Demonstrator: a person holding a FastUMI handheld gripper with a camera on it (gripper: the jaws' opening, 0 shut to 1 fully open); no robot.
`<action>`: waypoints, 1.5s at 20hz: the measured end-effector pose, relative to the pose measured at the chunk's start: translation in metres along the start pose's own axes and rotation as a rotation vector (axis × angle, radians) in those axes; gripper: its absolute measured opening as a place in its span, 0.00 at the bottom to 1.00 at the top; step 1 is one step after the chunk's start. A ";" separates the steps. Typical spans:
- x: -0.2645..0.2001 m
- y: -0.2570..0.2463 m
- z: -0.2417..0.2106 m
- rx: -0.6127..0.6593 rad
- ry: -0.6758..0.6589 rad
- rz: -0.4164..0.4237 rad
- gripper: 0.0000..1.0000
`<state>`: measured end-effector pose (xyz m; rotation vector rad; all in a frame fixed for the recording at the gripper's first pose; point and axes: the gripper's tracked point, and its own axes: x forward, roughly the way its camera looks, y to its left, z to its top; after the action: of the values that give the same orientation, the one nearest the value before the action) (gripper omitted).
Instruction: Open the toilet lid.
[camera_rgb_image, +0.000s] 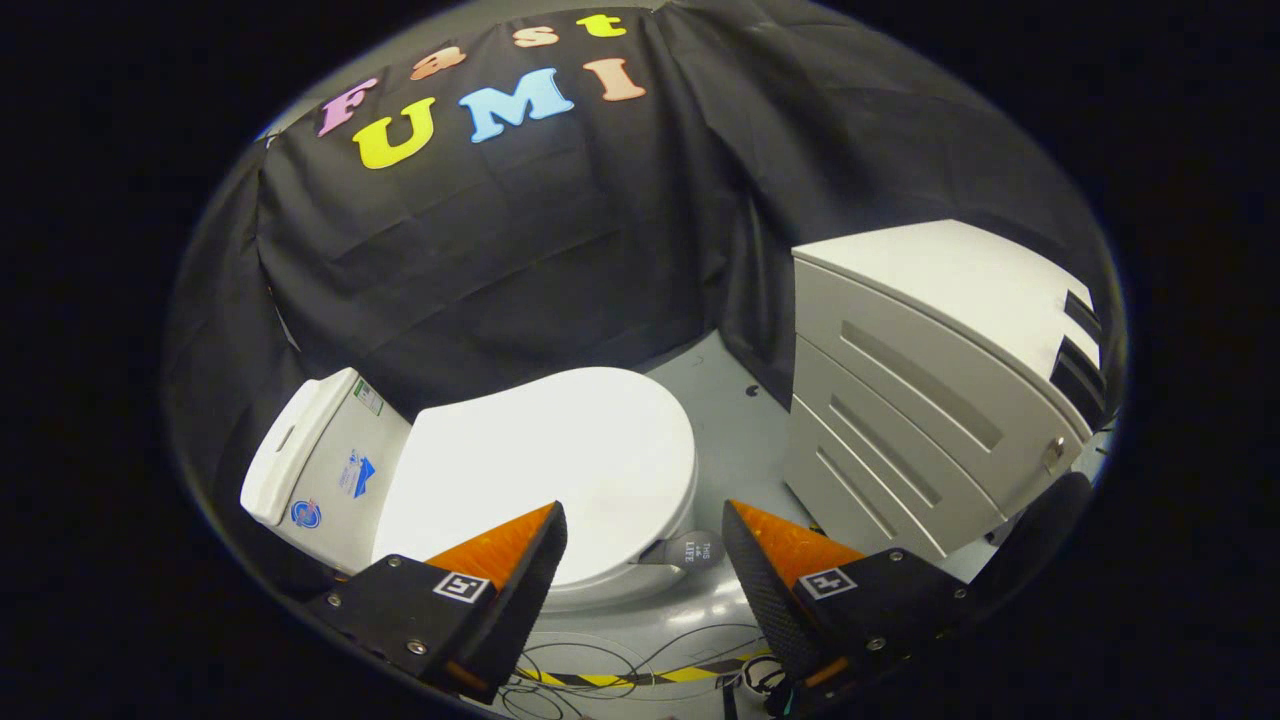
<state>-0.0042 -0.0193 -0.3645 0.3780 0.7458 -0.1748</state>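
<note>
A white toilet stands on the grey floor, its lid (545, 465) lying flat and closed over the bowl. The cistern (320, 465) rises at the lid's far left end, with stickers on its side. My gripper (645, 518) hovers above and in front of the toilet, open, with a wide gap and nothing between its fingers. The left finger (520, 555) overlaps the lid's near rim in the view; the right finger (765, 560) is off to the lid's right, over the floor. A small grey tag (695, 548) juts out at the rim between the fingers.
A white drawer cabinet (930, 400) stands to the right of the toilet, with a narrow strip of grey floor (725, 410) between them. Black cloth walls close the back. Thin cables and a yellow-black striped tape (640, 675) lie on the floor under the fingers.
</note>
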 end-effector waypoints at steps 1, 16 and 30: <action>0.004 -0.005 -0.007 0.018 0.014 -0.005 0.96; 0.054 -0.040 -0.072 0.331 0.160 0.100 0.88; 0.099 -0.033 -0.088 0.478 0.132 0.311 0.40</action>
<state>0.0029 -0.0171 -0.5011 0.9607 0.7616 -0.0323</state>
